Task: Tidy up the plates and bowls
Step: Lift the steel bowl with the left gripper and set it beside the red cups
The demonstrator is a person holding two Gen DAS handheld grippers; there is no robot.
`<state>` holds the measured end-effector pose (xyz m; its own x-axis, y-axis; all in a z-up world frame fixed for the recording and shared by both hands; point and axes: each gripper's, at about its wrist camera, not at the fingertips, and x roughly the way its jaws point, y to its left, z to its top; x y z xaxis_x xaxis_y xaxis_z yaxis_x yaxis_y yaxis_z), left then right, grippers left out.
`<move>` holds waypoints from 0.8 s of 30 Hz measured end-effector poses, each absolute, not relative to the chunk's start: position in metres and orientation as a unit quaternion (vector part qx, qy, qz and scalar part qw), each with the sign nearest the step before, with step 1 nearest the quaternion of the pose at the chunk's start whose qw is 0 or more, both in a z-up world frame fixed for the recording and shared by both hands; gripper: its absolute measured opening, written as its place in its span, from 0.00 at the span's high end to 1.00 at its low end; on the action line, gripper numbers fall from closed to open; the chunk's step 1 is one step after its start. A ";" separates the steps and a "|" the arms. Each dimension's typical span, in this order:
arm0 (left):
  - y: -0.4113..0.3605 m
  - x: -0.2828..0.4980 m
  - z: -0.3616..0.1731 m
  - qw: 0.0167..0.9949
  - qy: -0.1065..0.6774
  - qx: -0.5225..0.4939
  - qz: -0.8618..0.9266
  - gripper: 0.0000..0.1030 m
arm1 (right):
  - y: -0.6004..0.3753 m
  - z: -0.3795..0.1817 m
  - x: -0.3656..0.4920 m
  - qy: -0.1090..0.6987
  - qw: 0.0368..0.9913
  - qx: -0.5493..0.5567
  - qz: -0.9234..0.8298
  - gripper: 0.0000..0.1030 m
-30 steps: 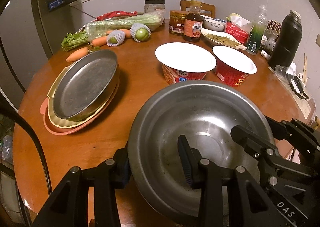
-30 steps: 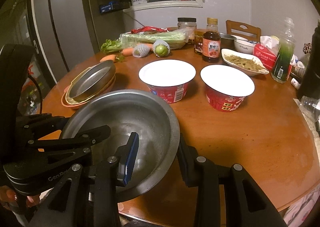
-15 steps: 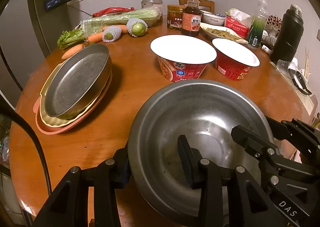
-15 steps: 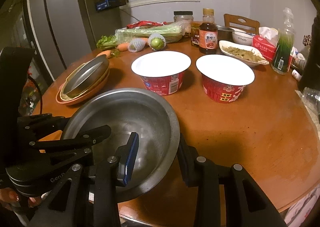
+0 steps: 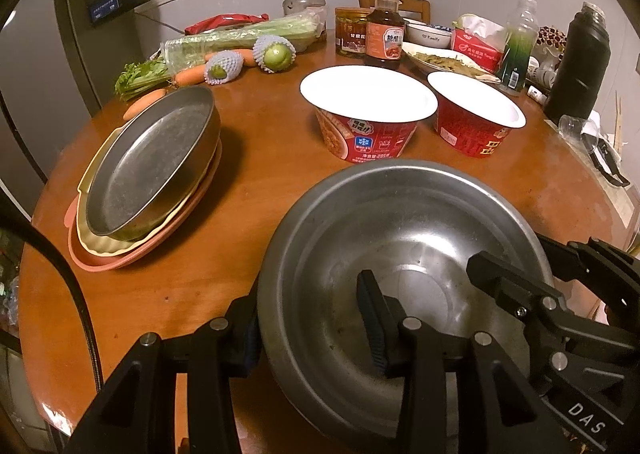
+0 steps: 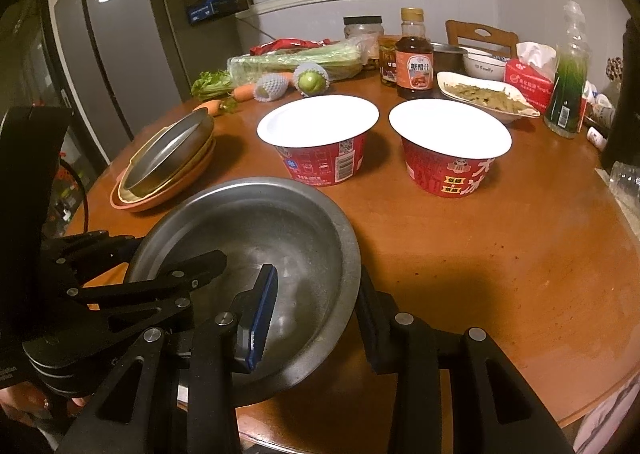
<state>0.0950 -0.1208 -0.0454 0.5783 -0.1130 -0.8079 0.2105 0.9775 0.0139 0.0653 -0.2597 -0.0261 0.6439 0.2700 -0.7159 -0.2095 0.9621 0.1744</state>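
A large steel bowl (image 5: 400, 254) sits low at the near edge of the table, gripped on both sides. My left gripper (image 5: 312, 328) is shut on its left rim, one finger outside and one inside, and its jaws are starting to open. My right gripper (image 6: 316, 318) is shut on the right rim of the steel bowl (image 6: 256, 238), with the blue pad inside. Each gripper shows in the other's view, the right gripper (image 5: 520, 258) and the left gripper (image 6: 168, 254). A steel plate (image 5: 152, 158) tops a yellow and a pink plate at the left.
Two red instant-noodle bowls with white lids (image 5: 368, 94) (image 5: 476, 106) stand mid-table. Behind them are a sauce bottle (image 5: 384, 34), jars, a dish of food (image 6: 484, 94), a tissue pack, a green bottle (image 5: 518, 50) and a black flask (image 5: 576, 62). Vegetables (image 5: 240, 38) lie at the back left.
The far things have slid slightly up in both views. The steel bowl keeps its place between both grippers, and no finger has visibly shifted on it.
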 end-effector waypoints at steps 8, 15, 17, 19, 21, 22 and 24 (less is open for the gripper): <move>-0.115 0.094 -0.040 0.891 0.444 0.046 -0.085 0.55 | -0.262 -0.025 0.066 0.404 0.903 0.051 0.137 0.58; -0.110 0.090 -0.032 0.896 0.435 0.040 -0.081 0.54 | -0.271 -0.022 0.067 0.401 0.904 0.069 0.134 0.52; -0.107 0.089 -0.029 0.898 0.432 0.040 -0.076 0.52 | -0.275 -0.019 0.066 0.397 0.905 0.074 0.130 0.51; -0.105 0.089 -0.026 0.900 0.428 0.038 -0.075 0.51 | -0.278 -0.017 0.065 0.394 0.907 0.078 0.127 0.49; -0.102 0.087 -0.022 0.903 0.422 0.036 -0.071 0.49 | -0.281 -0.014 0.064 0.392 0.908 0.082 0.125 0.48; -0.100 0.086 -0.020 0.904 0.419 0.035 -0.071 0.49 | -0.282 -0.013 0.064 0.389 0.909 0.085 0.123 0.48; -0.096 0.085 -0.016 0.908 0.410 0.033 -0.071 0.48 | -0.285 -0.011 0.064 0.387 0.910 0.090 0.121 0.48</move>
